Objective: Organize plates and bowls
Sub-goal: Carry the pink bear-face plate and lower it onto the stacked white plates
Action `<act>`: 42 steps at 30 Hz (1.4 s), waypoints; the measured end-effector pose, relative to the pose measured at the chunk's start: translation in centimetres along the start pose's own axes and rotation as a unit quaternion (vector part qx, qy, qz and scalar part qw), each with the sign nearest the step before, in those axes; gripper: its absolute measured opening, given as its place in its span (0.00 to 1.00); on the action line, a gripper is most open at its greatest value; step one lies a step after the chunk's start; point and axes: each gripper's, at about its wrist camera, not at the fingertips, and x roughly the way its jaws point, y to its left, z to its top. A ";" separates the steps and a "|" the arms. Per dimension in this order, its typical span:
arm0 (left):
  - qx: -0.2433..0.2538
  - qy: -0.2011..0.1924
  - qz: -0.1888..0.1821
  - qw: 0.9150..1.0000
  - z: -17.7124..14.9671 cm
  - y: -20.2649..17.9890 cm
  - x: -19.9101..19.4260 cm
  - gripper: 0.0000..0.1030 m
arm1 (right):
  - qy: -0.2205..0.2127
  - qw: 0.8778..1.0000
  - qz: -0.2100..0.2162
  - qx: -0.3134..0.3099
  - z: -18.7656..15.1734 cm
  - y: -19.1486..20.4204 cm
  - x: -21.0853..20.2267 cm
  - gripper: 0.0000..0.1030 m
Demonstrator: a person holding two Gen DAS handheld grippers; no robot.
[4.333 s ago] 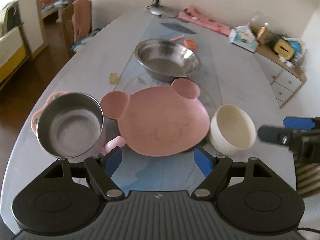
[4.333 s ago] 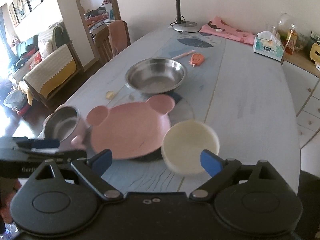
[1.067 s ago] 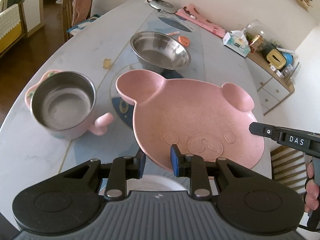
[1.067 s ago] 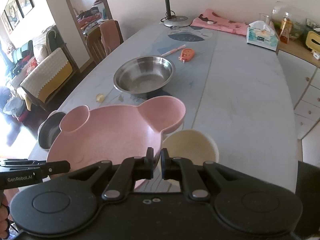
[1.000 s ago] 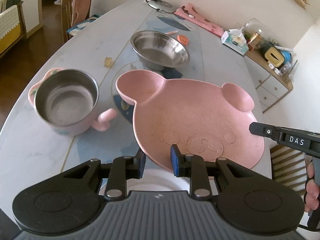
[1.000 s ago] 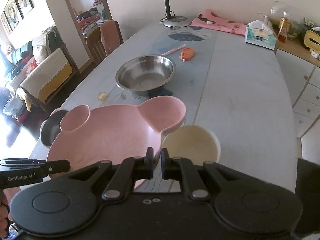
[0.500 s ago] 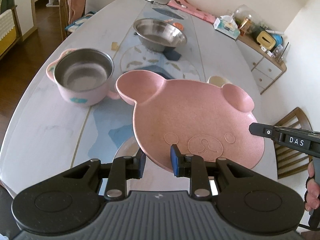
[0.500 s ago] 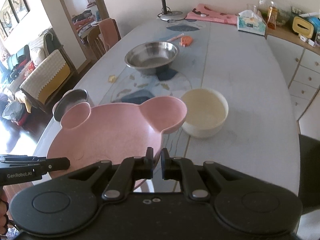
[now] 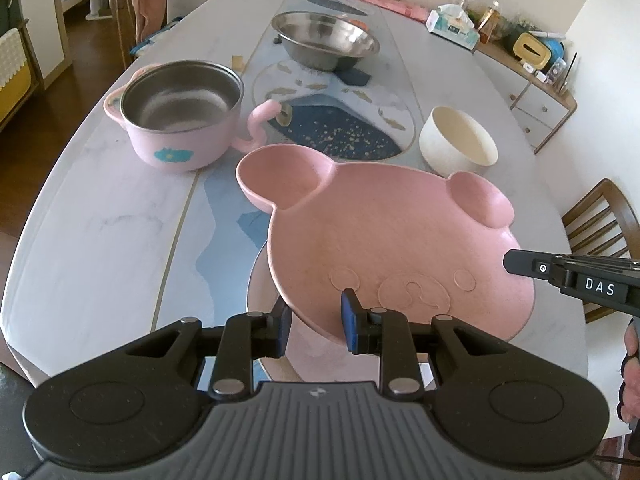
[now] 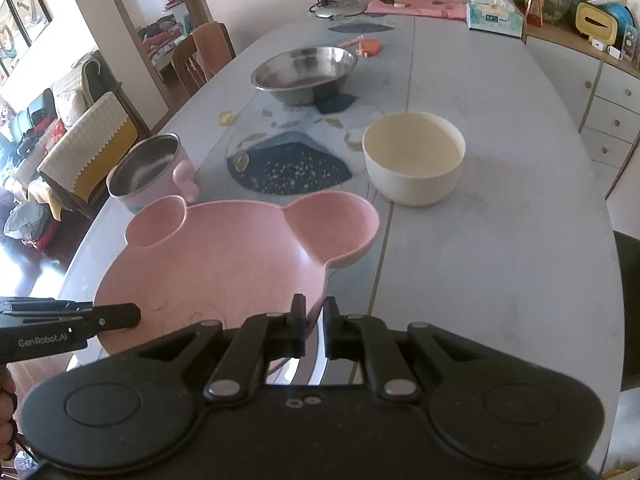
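I see a long pale marbled bench (image 9: 100,240) with blue inlay patches running away from my jaws. Ahead of the left jaws stands a pink steel-lined pot (image 9: 180,114); ahead of the right jaws, a cream bowl (image 10: 414,156). Farther out between them sits a steel basin (image 10: 304,72), then a small orange item (image 10: 370,46), perhaps a toy, a lamp base (image 10: 336,8) and a pink cloth (image 10: 420,6).

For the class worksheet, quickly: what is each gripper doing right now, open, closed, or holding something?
Left gripper: closed on the near rim of the pink bear-shaped plate.
Right gripper: closed on the same plate's rim, at its other side.
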 end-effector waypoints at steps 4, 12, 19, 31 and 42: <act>0.004 0.003 0.002 1.000 -0.5 0.2 0.6 0.24 | 0.002 1.000 0.000 -0.001 -0.7 0.0 0.6 0.09; 0.012 0.005 0.010 1.000 -1.0 0.3 1.5 0.24 | 0.011 1.000 0.002 0.008 -1.8 -0.3 1.7 0.09; 0.003 0.023 0.004 1.000 -1.4 0.8 2.4 0.24 | 0.023 1.000 0.000 0.006 -2.2 -0.4 2.5 0.09; -0.006 0.040 -0.006 0.999 -1.7 1.4 3.3 0.24 | 0.027 1.000 -0.006 -0.002 -2.4 -0.3 3.3 0.09; 0.013 0.044 -0.006 0.999 -1.6 1.2 3.2 0.24 | 0.031 0.999 -0.014 0.000 -2.7 0.1 3.8 0.16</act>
